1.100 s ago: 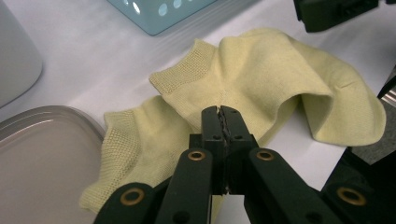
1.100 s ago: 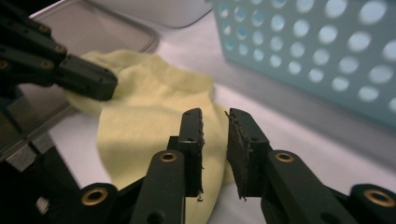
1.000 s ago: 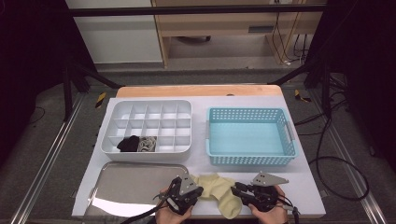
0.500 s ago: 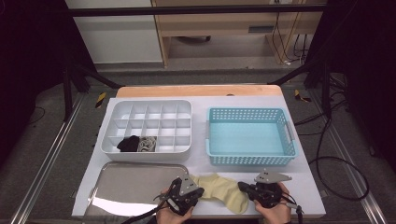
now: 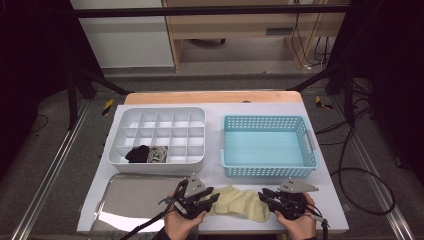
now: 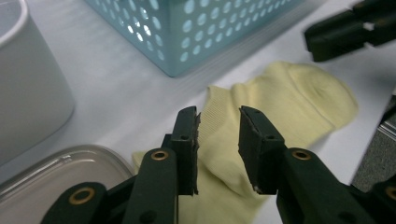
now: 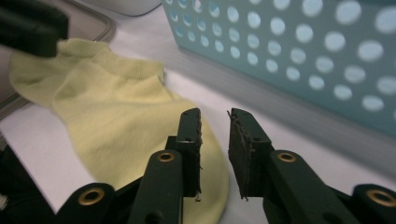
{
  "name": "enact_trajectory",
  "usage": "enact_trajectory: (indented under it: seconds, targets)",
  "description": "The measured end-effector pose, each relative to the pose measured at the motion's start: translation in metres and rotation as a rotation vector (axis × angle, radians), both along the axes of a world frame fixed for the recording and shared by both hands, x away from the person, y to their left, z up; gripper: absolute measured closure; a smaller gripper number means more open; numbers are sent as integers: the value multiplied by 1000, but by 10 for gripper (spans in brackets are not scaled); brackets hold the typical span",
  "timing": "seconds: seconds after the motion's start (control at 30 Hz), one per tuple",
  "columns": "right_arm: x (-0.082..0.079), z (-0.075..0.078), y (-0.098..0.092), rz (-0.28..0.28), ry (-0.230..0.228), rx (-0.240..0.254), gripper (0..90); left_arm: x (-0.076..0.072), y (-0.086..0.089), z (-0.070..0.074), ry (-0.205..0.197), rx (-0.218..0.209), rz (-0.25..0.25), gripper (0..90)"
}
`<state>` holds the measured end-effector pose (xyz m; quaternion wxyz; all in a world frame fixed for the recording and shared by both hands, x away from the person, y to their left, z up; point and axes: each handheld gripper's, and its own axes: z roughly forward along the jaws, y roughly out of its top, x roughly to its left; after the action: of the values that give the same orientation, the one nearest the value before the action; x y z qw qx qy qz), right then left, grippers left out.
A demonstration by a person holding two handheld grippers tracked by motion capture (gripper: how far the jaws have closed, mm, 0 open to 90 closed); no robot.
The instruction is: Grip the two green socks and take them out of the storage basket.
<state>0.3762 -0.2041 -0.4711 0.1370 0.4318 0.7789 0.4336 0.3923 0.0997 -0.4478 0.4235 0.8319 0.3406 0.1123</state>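
A pale yellow sock [image 5: 241, 202] lies flat on the white table near the front edge, between my two grippers. My left gripper [image 5: 214, 198] is at its cuff end; its jaws have just been opening and stand apart over the ribbed cuff [image 6: 219, 107] without pressing it. My right gripper [image 5: 262, 194] is at the toe end; its jaws have just been opening too, and the gap [image 7: 215, 126] holds nothing, with the sock [image 7: 116, 107] just left of them. In the left gripper view the sock [image 6: 289, 98] stretches toward the right gripper [image 6: 350, 32].
A light blue perforated basket [image 5: 305, 135] stands behind the sock at the right. A white compartment organiser [image 5: 157, 112] at the left holds a black sock [image 5: 137, 153] and a grey sock [image 5: 159, 155]. A shiny metal tray [image 5: 130, 197] lies at the front left.
The sock was bunched between the grippers and now lies spread out flat. Both grippers have let go of it and opened.
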Motion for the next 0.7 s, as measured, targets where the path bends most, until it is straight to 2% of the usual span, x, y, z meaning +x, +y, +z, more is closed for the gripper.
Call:
enact_trajectory:
  seconds: [0.1,0.2,0.3,0.37,0.4,0.43,0.47,0.5,0.57,0.6,0.67,0.7]
  targets:
    - [-10,-7,-7,-11,35,11,710,13,-8,-5,17,29,-6,652]
    - [-11,-11,-9,-13,41,10,717,22,-16,-14,48,50,-7,653]
    - [-13,-18,-7,-14,68,13,746,24,-20,-23,61,82,2,731]
    - [-13,-19,-6,-14,54,8,764,24,-21,-25,48,93,15,765]
    - [-14,-21,-6,-19,35,-7,827,23,-22,-25,42,100,22,848]
    - [-14,-21,-6,-19,35,-7,827,23,-22,-26,44,98,21,848]
    - [-14,-21,-5,-8,41,4,892,22,-22,-25,35,107,22,894]
    - [-14,-21,-5,-12,42,4,895,21,-22,-25,31,112,18,896]
    - [-14,-21,-6,-9,44,6,898,20,-22,-24,27,111,22,897]
    - [-12,-19,-9,-20,46,7,900,19,-21,-21,22,87,18,898]
    - [-12,-17,-11,-27,45,15,900,18,-20,-19,17,76,15,899]
    - [-10,-13,-17,-48,34,20,900,17,-20,-17,14,63,11,899]
